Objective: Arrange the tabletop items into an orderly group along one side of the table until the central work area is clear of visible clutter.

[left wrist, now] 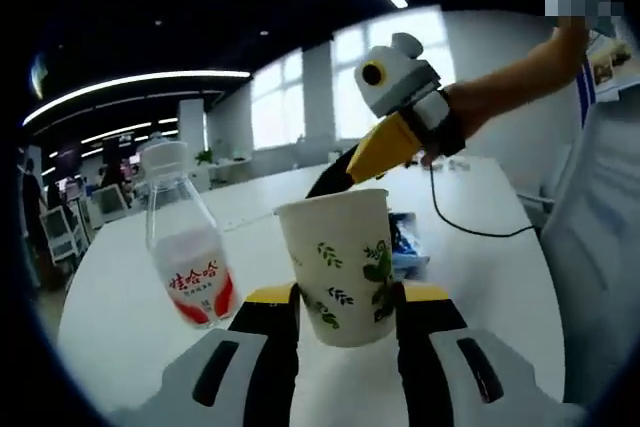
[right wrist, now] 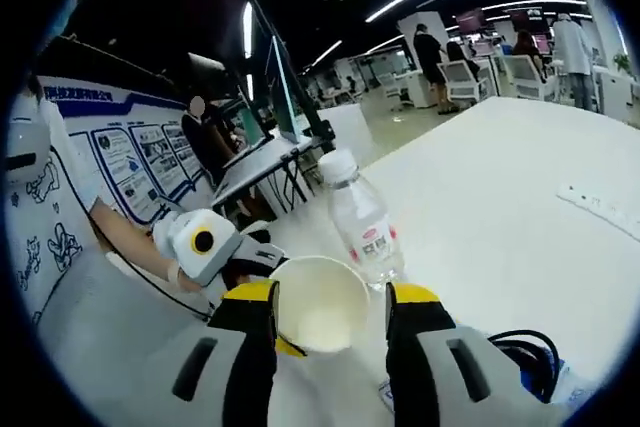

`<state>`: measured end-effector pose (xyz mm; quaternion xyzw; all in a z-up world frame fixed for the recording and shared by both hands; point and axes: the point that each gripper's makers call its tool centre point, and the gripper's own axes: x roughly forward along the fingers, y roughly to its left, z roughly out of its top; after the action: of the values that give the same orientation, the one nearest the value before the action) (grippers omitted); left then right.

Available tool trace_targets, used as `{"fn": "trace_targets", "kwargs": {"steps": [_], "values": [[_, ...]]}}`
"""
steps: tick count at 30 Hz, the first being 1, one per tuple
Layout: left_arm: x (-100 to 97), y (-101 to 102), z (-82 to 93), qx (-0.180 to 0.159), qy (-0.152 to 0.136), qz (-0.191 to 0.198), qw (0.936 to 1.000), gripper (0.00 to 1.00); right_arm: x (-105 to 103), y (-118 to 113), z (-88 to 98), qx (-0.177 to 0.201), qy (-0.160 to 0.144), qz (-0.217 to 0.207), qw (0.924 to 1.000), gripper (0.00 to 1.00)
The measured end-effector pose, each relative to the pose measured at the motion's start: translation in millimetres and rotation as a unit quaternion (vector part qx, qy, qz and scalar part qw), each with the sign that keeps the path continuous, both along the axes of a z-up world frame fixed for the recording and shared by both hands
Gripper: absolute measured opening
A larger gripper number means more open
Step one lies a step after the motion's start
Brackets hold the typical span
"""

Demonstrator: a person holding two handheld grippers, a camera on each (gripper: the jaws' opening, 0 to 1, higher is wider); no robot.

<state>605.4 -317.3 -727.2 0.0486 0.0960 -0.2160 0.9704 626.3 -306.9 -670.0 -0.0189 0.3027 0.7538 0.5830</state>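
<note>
On the white surface (left wrist: 120,297) our left gripper (left wrist: 347,317) has its jaws clamped on the paper cup (left wrist: 340,262) with the leaf print. The plastic bottle (left wrist: 185,247) stands just left of it. Our right gripper (right wrist: 330,322) hovers above the cup's rim, jaws apart, holding nothing. A black cable (left wrist: 470,227) trails on the far right.

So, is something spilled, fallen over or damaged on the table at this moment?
Nothing stands out. The paper cup stands upright between the left gripper's jaws, and no liquid shows inside it. The bottle beside it looks upright with its cap on. The white table shows no spill.
</note>
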Motion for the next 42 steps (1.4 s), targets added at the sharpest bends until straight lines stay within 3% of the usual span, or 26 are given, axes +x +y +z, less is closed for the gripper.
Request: {"fn": "trace_targets", "kwargs": {"steps": [1,3,5,7,8,11,13,20,24,42], "values": [[0.3,-0.3,0.3,-0.005,0.0,0.002,1.0,0.34,0.8,-0.2,-1.1,-0.009,0.004,-0.002,0.9999,0.38],[1.2,0.0,2.2,-0.004,-0.008,0.007,0.9999,0.34,1.9,-1.8,-4.8,-0.014,-0.029,0.015,0.9994,0.37],[1.4,-2.0,3.5,-0.008,-0.01,0.004,0.9999,0.34,8.8,-3.3,-8.0,-0.03,-0.045,0.007,0.9985,0.28],[1.2,-3.5,3.7,-0.002,-0.013,-0.001,0.9999,0.34,8.8,-2.5,-3.7,-0.029,-0.022,0.008,0.9993,0.21],[1.3,-3.8,3.8,0.002,-0.015,-0.003,0.9999,0.34,10.5,-4.7,-6.2,-0.046,-0.013,0.002,0.9989,0.21],[1.1,-4.4,4.2,0.003,-0.017,-0.005,0.9998,0.34,16.0,-8.9,-11.7,-0.069,-0.039,0.018,0.9967,0.16],[1.2,-4.6,4.0,0.005,-0.018,-0.005,0.9998,0.34,15.9,-9.8,-13.1,-0.079,-0.03,0.024,0.9961,0.11],[-1.0,-11.8,6.3,0.021,-0.024,-0.019,0.9993,0.34,11.0,-11.9,-21.7,-0.11,-0.031,0.055,0.992,0.08],[-1.7,-13.8,7.0,0.026,-0.026,-0.023,0.9991,0.34,8.4,-12.0,-24.4,-0.114,-0.038,0.064,0.9906,0.01],[-1.4,-12.8,4.0,0.023,-0.016,-0.021,0.9994,0.34,6.6,-15.6,-33.3,-0.135,-0.061,0.083,0.9855,0.0]]}}
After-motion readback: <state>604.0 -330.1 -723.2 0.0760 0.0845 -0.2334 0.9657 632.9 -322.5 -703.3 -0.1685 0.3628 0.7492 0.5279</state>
